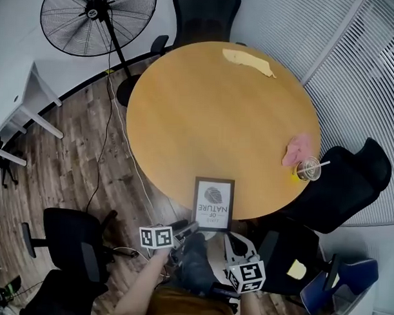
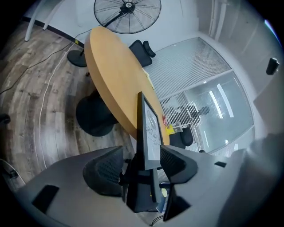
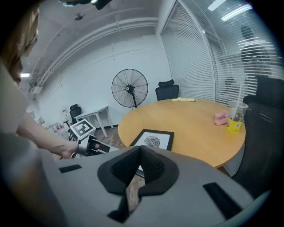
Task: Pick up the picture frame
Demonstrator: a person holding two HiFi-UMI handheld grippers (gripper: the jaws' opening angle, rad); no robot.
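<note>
- The round wooden table (image 1: 205,109) fills most of my view. It is largely bare, so nothing crowds the near rim where I'm working.
- The picture frame (image 1: 213,204) lies flat and face up at that near rim. Its long axis runs from me toward the middle of the table, with the leaf print at the far end and the lettering nearer me.
- Its near short end hangs out past the table's rim. I reckon that's my way in, because a flat frame offers no grip from above, while the overhang lets a claw reach both faces.
- My left claw (image 2: 141,166) is wide open and rolled onto its side, one jaw on the glass side and one on the back.
- From this claw's camera the frame (image 2: 151,128) shows edge-on. Its near end sits in the gap, but the pads aren't pressing on it yet, so nothing is gripped.
- My right claw (image 3: 140,166) hangs just beside the frame, short of the rim. Its jaws are closed together with nothing in them, so it looks like it's only standing by.
- The small stuff sits well away on the far right of the table: a pink cloth (image 1: 297,149) and a cup with a straw (image 1: 307,169).
</note>
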